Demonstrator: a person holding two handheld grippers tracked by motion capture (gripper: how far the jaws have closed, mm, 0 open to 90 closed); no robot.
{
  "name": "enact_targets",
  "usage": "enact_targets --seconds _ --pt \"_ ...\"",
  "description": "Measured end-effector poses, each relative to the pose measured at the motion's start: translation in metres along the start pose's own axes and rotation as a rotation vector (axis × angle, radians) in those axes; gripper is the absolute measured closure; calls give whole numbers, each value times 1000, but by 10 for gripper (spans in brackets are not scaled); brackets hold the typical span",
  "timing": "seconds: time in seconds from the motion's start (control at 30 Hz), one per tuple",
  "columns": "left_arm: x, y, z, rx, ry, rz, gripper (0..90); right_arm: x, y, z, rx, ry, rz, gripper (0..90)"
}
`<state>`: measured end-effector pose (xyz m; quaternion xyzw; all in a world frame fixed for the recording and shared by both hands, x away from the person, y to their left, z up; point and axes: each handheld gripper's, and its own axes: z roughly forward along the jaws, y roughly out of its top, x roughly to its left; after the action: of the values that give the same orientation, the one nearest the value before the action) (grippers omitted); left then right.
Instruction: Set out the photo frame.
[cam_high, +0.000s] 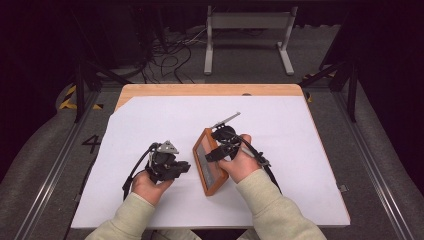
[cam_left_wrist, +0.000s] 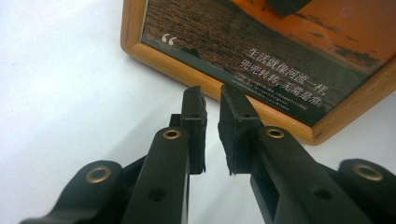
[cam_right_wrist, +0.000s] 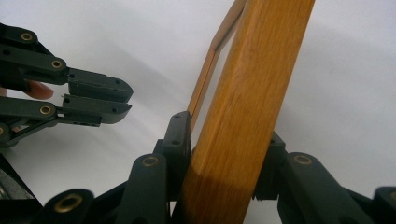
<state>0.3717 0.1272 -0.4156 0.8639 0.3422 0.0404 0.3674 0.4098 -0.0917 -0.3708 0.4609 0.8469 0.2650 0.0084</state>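
On white sheet (cam_high: 150, 200) covering table, near centre: wooden picture frame (cam_high: 208, 161), tilted up on one long edge. Right gripper (cam_high: 216, 155) pinching frame's wooden side, jaws clamped on either face of that edge. Left gripper (cam_high: 184, 165) just beside frame's lower edge, jaws nearly together with narrow gap, holding nothing, probably not touching wood. Risk: grip sits on smooth wood at single edge; frame could pivot or slip flat if squeeze eases or left gripper nudges it.
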Motion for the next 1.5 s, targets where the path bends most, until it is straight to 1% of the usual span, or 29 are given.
enact_targets --seconds 0.27,0.33,0.4,0.47,0.53,0.6,0.67,0.73,0.8,0.83,0.93,1.0,1.07,1.1,1.13,1.2,1.27,1.37,1.43,1.47,1.5 --pt "2 0 -1 -2 -1 -6 800 -1 1 -1 9 16 -6 673" --pt "2 -1 -1 -1 -2 -7 800 -2 1 -3 14 20 -19 680" --pt "2 -1 -2 -4 0 -9 800 -3 1 -7 13 10 -35 688" --pt "3 -1 -2 -6 2 -10 800 -4 2 -11 4 -6 -62 700" --pt "4 -2 -3 -2 5 -9 800 -6 3 -16 9 -14 -77 705" --pt "4 -3 -4 -7 3 -18 800 -9 4 -22 13 -23 -103 705" --pt "5 -4 -5 -7 8 -23 800 -13 5 -28 13 -17 -123 706" --pt "6 -6 -7 -6 13 -24 800 -16 6 -36 7 -4 -169 706" --pt "7 -8 -8 -9 17 -29 800 -17 8 -42 9 7 -204 706" --pt "7 -9 -9 -10 20 -39 800 -18 9 -44 8 12 -227 706" --pt "9 -13 -12 -11 26 -45 798 -18 11 -52 10 39 -365 706" --pt "9 -15 -14 -13 33 -57 796 -17 13 -55 20 55 -478 706" --pt "10 -17 -16 -11 35 -62 795 -16 15 -57 29 75 -558 706" --pt "11 -19 -17 -14 40 -65 795 -16 16 -58 35 83 -583 706" --pt "11 -20 -18 -13 41 -66 795 -16 17 -58 38 100 -618 706" --pt "12 -23 -21 -12 45 -75 795 -16 20 -58 45 129 -661 706" --pt "13 -25 -22 -16 49 -83 793 -19 23 -57 55 170 -703 705" --pt "14 -28 -24 -10 56 -88 789 -22 26 -55 75 201 -758 705" --pt "15 -30 -25 -16 60 -92 789 -24 28 -52 89 224 -796 706" --pt "16 -31 -26 -17 61 -94 789 -26 28 -50 94 247 -828 706" --pt "16 -31 -26 -17 63 -96 789 -27 28 -48 112 262 -841 706"
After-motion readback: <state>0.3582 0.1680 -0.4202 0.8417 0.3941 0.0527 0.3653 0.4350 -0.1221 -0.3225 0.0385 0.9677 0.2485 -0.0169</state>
